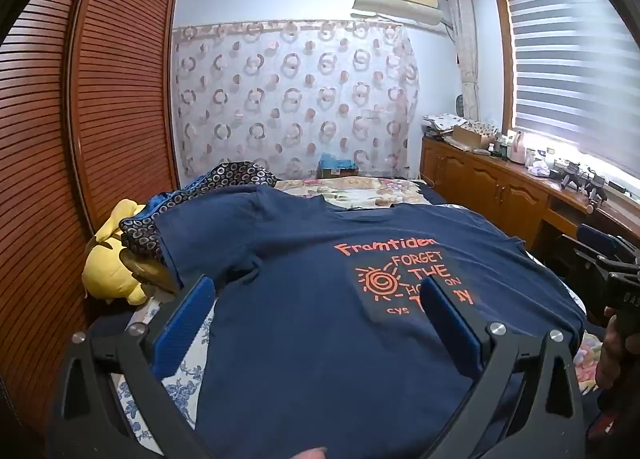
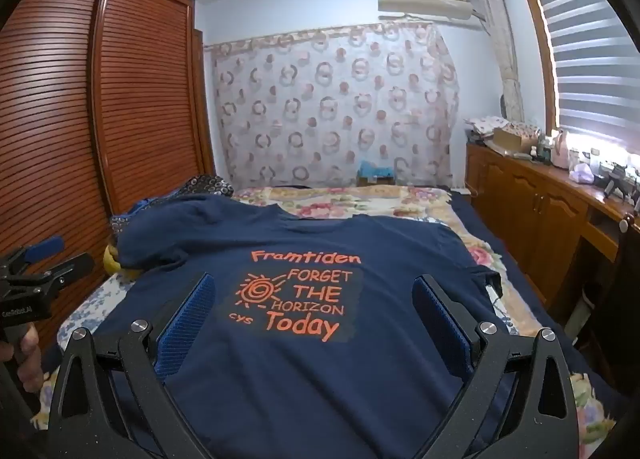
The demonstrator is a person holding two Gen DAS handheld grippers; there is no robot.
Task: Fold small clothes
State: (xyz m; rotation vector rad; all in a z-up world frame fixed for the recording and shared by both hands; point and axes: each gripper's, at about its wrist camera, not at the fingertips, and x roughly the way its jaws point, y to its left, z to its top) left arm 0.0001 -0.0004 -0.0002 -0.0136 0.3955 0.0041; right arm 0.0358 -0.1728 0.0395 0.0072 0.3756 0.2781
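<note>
shirt [image 2: 304, 371]: navy, orange print
bedspread [image 2: 400, 199]: floral pastel
curtain [image 2: 332, 107]: ring pattern
plush [image 1: 112, 259]: yellow
wardrobe [image 1: 120, 79]: red-brown slats

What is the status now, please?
Left tongs and right tongs open, empty. Navy cotton T-shirt with orange print spread flat, unfolded. Yellow plush toy beside its sleeve.

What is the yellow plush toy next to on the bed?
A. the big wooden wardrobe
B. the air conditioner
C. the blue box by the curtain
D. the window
A: the yellow plush toy lies at the bed's edge right beside the slatted wooden wardrobe, partly under the navy T-shirt.
</note>
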